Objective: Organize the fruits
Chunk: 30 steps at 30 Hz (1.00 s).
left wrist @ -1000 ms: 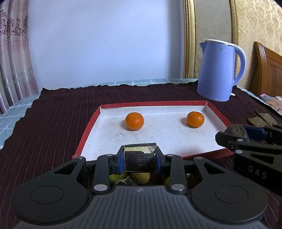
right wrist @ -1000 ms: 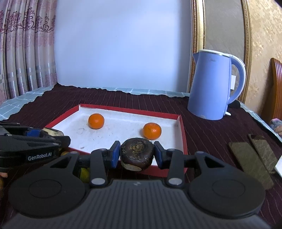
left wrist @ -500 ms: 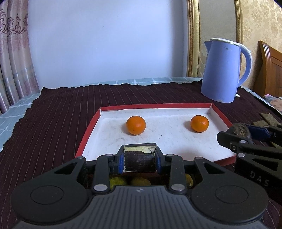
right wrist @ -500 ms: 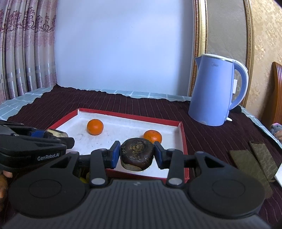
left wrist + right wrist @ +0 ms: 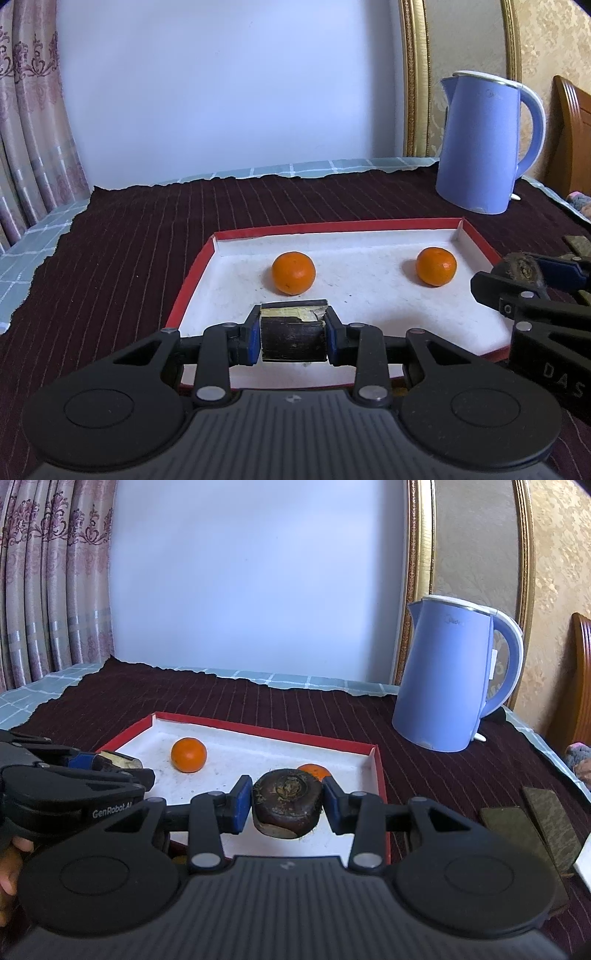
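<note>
A red-rimmed white tray (image 5: 192, 280) holds two oranges (image 5: 293, 273) (image 5: 436, 266). My left gripper (image 5: 293, 334) is shut on a dark cut fruit chunk (image 5: 293, 338) with a pale top, over the tray's near left part. My right gripper (image 5: 285, 805) is shut on a dark brown round fruit (image 5: 286, 803) over the tray's near right part (image 5: 380, 775). One orange (image 5: 188, 754) is in full view there; the other (image 5: 314, 770) is partly hidden behind the brown fruit. Each gripper shows in the other's view (image 5: 517, 275) (image 5: 110, 764).
A blue electric kettle (image 5: 484, 144) stands behind the tray at the right. The table has a dark maroon striped cloth (image 5: 122, 236). Dark flat pieces (image 5: 532, 819) lie at the right. A wooden chair (image 5: 572, 125) stands at the far right.
Both grippers have moved forward and up over the tray with their fruits held. The yellow fruits below the left gripper have dropped out of sight.
</note>
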Each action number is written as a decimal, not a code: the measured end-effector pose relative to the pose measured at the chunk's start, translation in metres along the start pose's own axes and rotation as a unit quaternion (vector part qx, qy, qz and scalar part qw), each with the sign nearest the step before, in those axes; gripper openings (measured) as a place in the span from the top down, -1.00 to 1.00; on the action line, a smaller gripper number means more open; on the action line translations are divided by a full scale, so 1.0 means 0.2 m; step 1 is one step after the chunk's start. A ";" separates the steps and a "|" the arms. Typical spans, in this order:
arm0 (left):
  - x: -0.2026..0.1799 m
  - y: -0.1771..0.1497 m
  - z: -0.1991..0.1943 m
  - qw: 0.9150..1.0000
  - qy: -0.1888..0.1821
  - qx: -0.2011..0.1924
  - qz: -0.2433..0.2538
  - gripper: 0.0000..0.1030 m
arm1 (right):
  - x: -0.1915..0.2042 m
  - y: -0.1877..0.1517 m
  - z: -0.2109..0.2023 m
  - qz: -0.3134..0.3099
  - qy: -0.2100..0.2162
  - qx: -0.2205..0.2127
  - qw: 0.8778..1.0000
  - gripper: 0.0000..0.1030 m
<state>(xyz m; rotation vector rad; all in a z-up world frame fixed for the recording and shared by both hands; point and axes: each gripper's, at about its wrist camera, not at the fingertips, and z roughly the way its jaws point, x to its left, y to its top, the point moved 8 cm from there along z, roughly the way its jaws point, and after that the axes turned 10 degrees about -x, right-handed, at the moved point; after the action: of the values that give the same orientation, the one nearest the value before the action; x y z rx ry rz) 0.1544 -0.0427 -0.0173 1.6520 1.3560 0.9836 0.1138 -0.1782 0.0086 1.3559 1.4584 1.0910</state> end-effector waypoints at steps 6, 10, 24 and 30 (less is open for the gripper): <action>0.00 0.01 0.03 1.000 0.002 0.004 0.005 0.38 | 0.00 0.00 0.03 -0.002 0.000 0.005 1.000 0.26; -0.01 0.02 0.04 1.000 0.002 0.007 0.007 0.38 | 0.00 0.00 0.05 -0.002 -0.002 0.007 1.000 0.26; -0.03 0.05 0.10 1.000 0.007 0.009 0.010 0.38 | -0.01 0.00 0.08 -0.002 -0.005 0.009 1.000 0.26; -0.02 0.06 0.12 1.000 0.010 0.014 0.007 0.38 | -0.02 0.01 0.11 0.000 -0.007 0.013 1.000 0.26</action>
<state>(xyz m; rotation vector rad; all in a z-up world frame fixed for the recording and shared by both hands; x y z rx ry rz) 0.1809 -0.0513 -0.0168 1.6788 1.3787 0.9970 0.1356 -0.1813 0.0047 1.3786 1.4671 1.0653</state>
